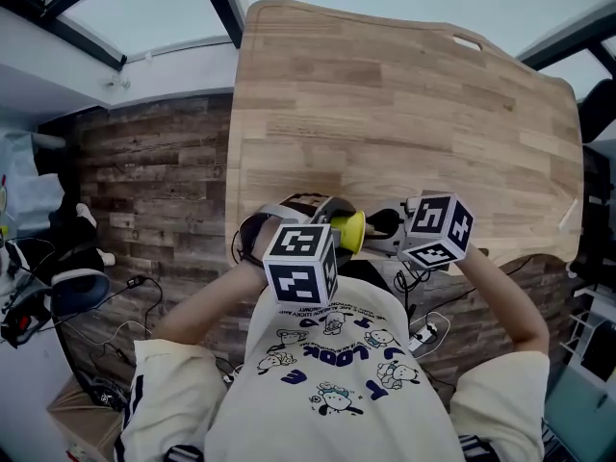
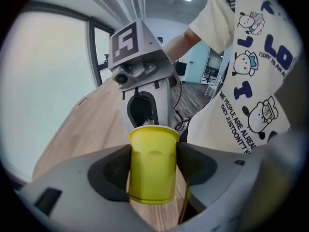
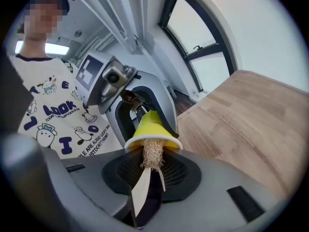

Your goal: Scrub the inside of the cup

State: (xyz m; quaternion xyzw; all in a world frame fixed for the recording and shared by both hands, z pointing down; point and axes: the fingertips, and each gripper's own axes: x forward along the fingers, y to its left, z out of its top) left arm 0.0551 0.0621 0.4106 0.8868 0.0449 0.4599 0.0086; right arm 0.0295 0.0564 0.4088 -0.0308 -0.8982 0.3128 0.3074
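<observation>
The yellow cup (image 2: 153,164) is small and smooth, with a paler rolled rim. It is held in the air over the near edge of the table (image 1: 404,114), its sides clamped between the jaws of the left tongs (image 2: 154,170). Its mouth faces the right tongs (image 3: 148,175). These grip the flat pale handle of the brush (image 3: 150,154), whose straw-coloured fibre head enters the cup's mouth.

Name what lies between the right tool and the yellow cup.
A brush: the right tool grips its pale handle, and its bristles enter the yellow cup, as the right gripper view shows.
</observation>
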